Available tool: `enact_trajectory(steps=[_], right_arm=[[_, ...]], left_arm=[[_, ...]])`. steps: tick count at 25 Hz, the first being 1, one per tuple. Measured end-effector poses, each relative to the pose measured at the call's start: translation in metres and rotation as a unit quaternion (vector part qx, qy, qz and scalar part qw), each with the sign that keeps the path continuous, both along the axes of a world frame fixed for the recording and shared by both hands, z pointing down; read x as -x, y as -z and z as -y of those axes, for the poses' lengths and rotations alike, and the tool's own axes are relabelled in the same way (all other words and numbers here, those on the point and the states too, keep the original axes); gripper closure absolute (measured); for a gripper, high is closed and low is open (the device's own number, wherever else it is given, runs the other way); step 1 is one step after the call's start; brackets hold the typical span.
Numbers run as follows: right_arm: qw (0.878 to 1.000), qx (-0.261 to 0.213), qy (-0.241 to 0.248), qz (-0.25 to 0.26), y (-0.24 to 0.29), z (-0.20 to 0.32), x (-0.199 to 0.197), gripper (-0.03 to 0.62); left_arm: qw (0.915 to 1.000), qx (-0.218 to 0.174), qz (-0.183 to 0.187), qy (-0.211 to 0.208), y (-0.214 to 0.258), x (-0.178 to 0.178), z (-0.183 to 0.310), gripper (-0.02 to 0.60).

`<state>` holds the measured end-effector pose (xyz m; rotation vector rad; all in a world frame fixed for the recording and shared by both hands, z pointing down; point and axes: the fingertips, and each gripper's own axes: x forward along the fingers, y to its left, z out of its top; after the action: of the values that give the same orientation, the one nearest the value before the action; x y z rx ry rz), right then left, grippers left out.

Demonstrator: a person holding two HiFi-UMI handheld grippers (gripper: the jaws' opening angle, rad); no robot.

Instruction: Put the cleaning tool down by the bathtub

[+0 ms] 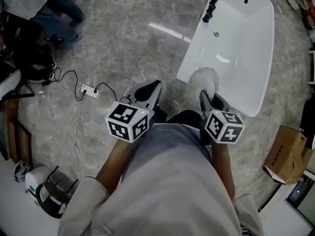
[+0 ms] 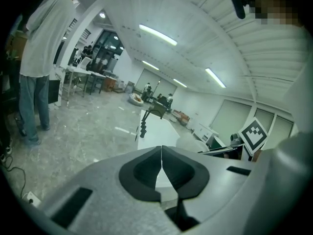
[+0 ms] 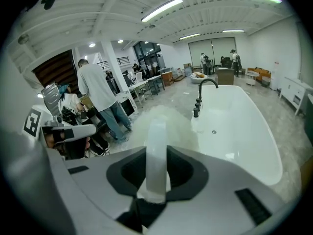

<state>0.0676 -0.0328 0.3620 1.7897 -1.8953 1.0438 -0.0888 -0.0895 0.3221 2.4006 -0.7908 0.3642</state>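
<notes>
Duster (image 3: 164, 119), grasped by its pale handle in the right tongs (image 3: 156, 175), pokes out just ahead of them near the bathtub (image 3: 244, 131) rim, likely for lowering. Left tongs (image 2: 161, 166) stay out of it alongside, clenched on nothing.

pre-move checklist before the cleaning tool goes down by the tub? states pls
1. Grip: right tongs shut on the cleaning tool by its handle: ok.
2. Left tongs shut, nothing between them: ok.
3. Tool set down by the bathtub: not ok, it is held in the air at the tub's near corner.
4. Floor alongside the tub bare for a set-down: ok.
5. Power strip and its cable lie well to the left of that strip of floor: ok.
6. Fluffy head wet or dry: cannot tell.
</notes>
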Motion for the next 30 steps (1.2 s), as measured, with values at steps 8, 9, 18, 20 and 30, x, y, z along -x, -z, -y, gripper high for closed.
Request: enact_trajectory(steps=[8, 9, 18, 20, 30], right_arm=[[0.999, 0.018, -0.027, 0.01, -0.014, 0.014, -0.016, 0.516], [0.999, 0.019, -0.028, 0.011, -0.016, 0.017, -0.018, 0.516], [0.999, 0.034, -0.025, 0.016, -0.026, 0.038, -0.034, 0.517], [0.999, 0.036, -0.025, 0.016, -0.029, 0.042, -0.04, 0.517], [0.998, 0.061, -0.01, 0.034, -0.049, 0.057, -0.048, 0.517]], left_arm=[[0.9994, 0.017, 0.013, -0.026, -0.015, -0.009, 0.013, 0.572], [0.9993, 0.018, 0.016, -0.027, -0.016, -0.01, 0.015, 0.572], [0.9984, 0.036, 0.028, -0.034, -0.021, -0.023, 0.021, 0.572], [0.998, 0.038, 0.032, -0.038, -0.024, -0.028, 0.024, 0.571], [0.9963, 0.057, 0.046, -0.044, -0.039, -0.04, 0.032, 0.572]])
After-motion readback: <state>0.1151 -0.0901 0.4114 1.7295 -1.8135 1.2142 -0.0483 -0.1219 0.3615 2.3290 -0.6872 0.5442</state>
